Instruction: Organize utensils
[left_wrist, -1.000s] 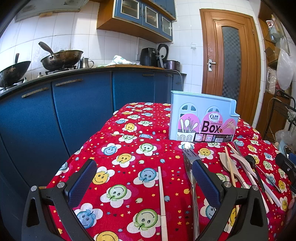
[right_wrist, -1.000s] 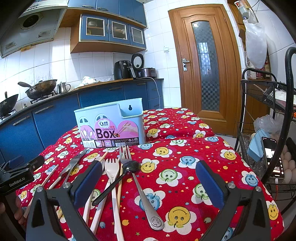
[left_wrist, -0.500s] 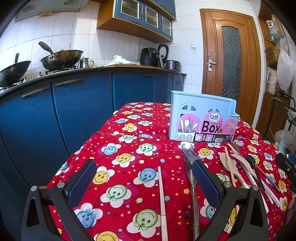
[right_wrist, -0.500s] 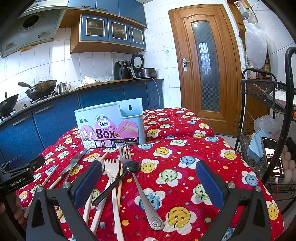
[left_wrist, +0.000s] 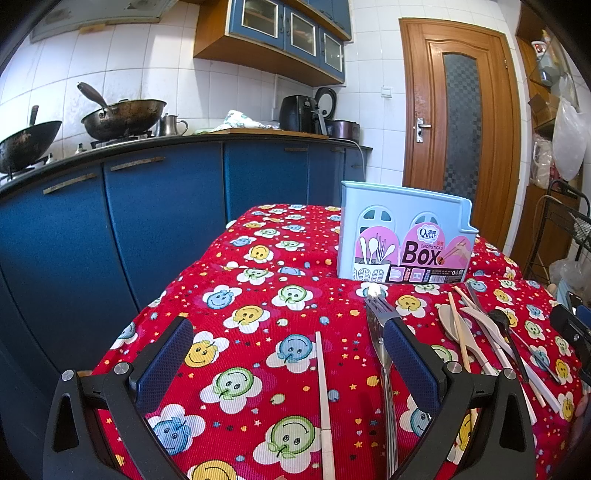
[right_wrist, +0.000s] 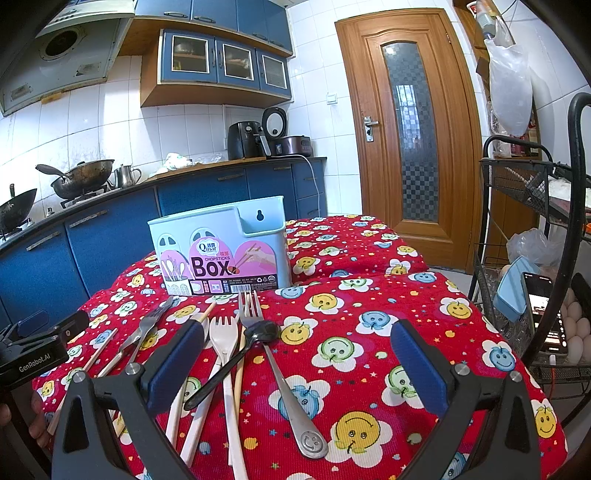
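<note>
A pale blue chopstick box (left_wrist: 404, 240) (right_wrist: 221, 254) stands upright on the red smiley tablecloth (left_wrist: 258, 314) (right_wrist: 351, 332). In front of it lie loose utensils: a steel fork with a smiley handle (right_wrist: 280, 369), a black spoon (right_wrist: 236, 360), a white plastic fork (right_wrist: 225, 354), a second steel fork (left_wrist: 382, 350) and a single chopstick (left_wrist: 324, 398). My left gripper (left_wrist: 288, 354) hovers open over the chopstick, holding nothing. Equally wide open and empty, my right gripper (right_wrist: 299, 354) hangs above the steel fork.
Blue kitchen cabinets (left_wrist: 129, 229) with woks (left_wrist: 122, 118) run along the left. A wooden door (right_wrist: 406, 129) is behind the table. A black wire rack (right_wrist: 535, 229) with a phone (right_wrist: 543, 314) and eggs stands close on the right. A hand (right_wrist: 22, 417) shows at the lower left.
</note>
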